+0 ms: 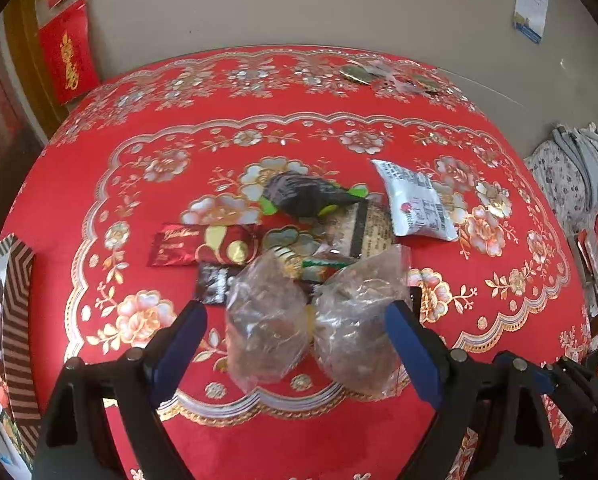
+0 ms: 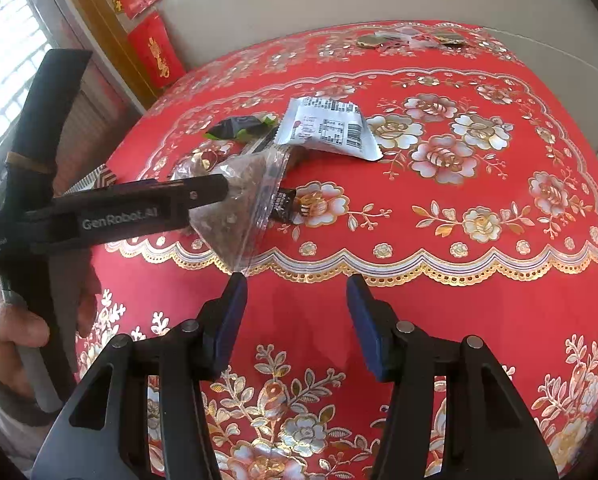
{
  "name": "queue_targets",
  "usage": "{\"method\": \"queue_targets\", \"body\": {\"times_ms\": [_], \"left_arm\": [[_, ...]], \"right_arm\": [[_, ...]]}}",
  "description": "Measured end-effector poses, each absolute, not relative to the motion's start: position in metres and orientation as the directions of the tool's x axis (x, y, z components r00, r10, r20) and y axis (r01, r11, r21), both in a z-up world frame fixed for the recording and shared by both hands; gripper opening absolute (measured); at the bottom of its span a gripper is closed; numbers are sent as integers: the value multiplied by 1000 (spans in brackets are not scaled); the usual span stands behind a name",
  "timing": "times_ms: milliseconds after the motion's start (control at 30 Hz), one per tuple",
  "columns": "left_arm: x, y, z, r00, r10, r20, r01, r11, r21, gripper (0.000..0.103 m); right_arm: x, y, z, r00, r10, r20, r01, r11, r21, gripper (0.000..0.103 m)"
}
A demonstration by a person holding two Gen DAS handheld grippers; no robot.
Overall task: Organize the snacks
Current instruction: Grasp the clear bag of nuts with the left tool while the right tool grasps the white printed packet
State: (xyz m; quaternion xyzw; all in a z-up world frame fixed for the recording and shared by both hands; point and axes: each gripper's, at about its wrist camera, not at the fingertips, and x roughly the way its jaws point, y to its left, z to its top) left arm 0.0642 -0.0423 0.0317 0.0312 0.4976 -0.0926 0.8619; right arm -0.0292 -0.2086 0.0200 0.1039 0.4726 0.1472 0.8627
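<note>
My left gripper (image 1: 299, 312) is shut on a clear plastic bag of brown snacks (image 1: 319, 320), held above the red tablecloth; the bag bulges between the blue pads. The right wrist view shows the same bag (image 2: 239, 208) in the left gripper's fingers (image 2: 203, 196). Behind it lies a pile of snacks: a white packet (image 1: 417, 204), a black-and-green packet (image 1: 311, 196), a dark red wrapper (image 1: 203, 244) and a small black packet (image 1: 215, 282). My right gripper (image 2: 297, 304) is open and empty, above the table's near part, right of the bag.
A round table with a red floral cloth (image 1: 99, 208) stands against a beige wall. A striped box (image 1: 15, 320) sits at its left edge. Some small gold items (image 1: 387, 76) lie at the far edge. A padded chair (image 1: 571, 176) stands to the right.
</note>
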Motion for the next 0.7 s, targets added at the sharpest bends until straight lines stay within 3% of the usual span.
{"method": "queue_targets", "body": {"times_ms": [100,433,500,567,700], "left_arm": [[66,-48,29,501,-107,-859,187,982,-13,98],[64,-71,16,488,-85,-869,240,970,40,98],[63,-67,16,487,-101,-867,235,972,19,92],[62,-63,17,489,-115,-865,225,974,-2,80],[58,-58,18,497,-118,-859,228,974,-1,69]], "right_arm": [[-28,-211,19,512,349,-785,-148,936,320,52],[-25,-216,17,507,352,-787,-137,934,329,52],[-24,-218,18,509,347,-787,-132,936,327,52],[-21,-219,20,513,341,-788,-127,938,323,52],[-7,-220,32,536,325,-779,-122,943,310,52]]}}
